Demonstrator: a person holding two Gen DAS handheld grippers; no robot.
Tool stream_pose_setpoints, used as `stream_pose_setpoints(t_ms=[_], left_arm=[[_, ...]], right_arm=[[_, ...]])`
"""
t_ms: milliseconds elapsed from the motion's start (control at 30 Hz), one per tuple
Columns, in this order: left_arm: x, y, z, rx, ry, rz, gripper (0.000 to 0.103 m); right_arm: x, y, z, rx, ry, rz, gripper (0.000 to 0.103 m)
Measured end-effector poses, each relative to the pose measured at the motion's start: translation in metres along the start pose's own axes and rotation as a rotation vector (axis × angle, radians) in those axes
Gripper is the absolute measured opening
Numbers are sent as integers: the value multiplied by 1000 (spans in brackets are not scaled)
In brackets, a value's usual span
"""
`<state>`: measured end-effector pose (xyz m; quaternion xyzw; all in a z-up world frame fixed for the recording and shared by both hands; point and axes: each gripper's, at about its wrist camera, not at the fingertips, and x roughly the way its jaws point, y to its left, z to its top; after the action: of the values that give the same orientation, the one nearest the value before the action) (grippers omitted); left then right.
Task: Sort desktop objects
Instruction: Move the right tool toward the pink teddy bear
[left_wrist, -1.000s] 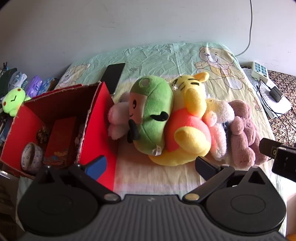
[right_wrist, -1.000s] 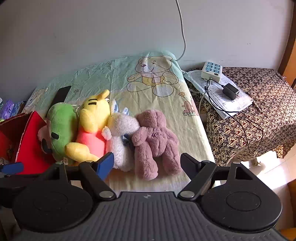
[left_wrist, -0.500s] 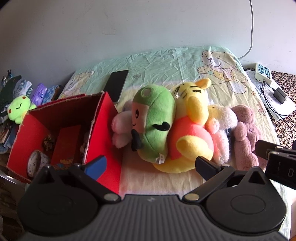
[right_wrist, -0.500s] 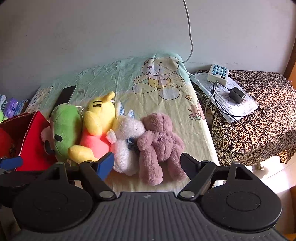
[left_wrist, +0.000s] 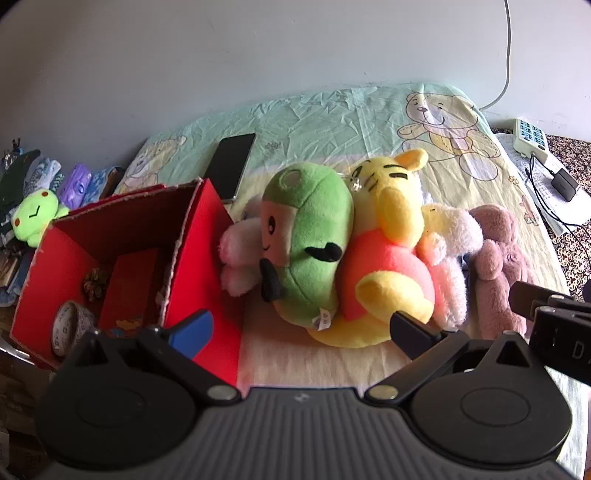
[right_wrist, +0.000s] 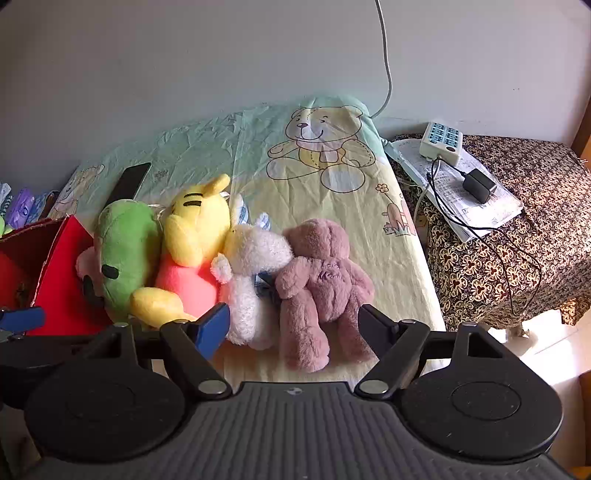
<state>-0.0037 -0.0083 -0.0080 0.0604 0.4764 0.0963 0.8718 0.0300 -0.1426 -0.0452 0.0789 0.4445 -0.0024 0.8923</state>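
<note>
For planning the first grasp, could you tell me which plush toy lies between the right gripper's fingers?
The mauve teddy bear, rightmost in the row; the others sit further left.

black ribbed claw (right_wrist: 291, 323), one blue fingertip (right_wrist: 212, 326), round silver screws

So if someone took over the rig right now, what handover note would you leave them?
Left tongs: open, empty, facing the green plush beside the red box.
Right tongs: open, empty, in front of the mauve teddy bear.
Yellow bear plush and white plush lie between them on the bedsheet.
Box holds a tape roll and a red carton; no plush is inside.
Left: all four plush toys.
</note>
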Motion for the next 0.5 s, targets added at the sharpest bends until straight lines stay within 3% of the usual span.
stream_pose_setpoints(t_ms=[233,400,500], left_arm=[[10,-2,-1,3,26,-39,102],[16,2,-12,-28,73,-198,102],[16,2,-28,-25,72,-254,102]], right_arm=[[8,-8,-1,14,19,4,78],[10,-25,-6,15,24,12,74],[10,-42,-12,31,23,29,74]])
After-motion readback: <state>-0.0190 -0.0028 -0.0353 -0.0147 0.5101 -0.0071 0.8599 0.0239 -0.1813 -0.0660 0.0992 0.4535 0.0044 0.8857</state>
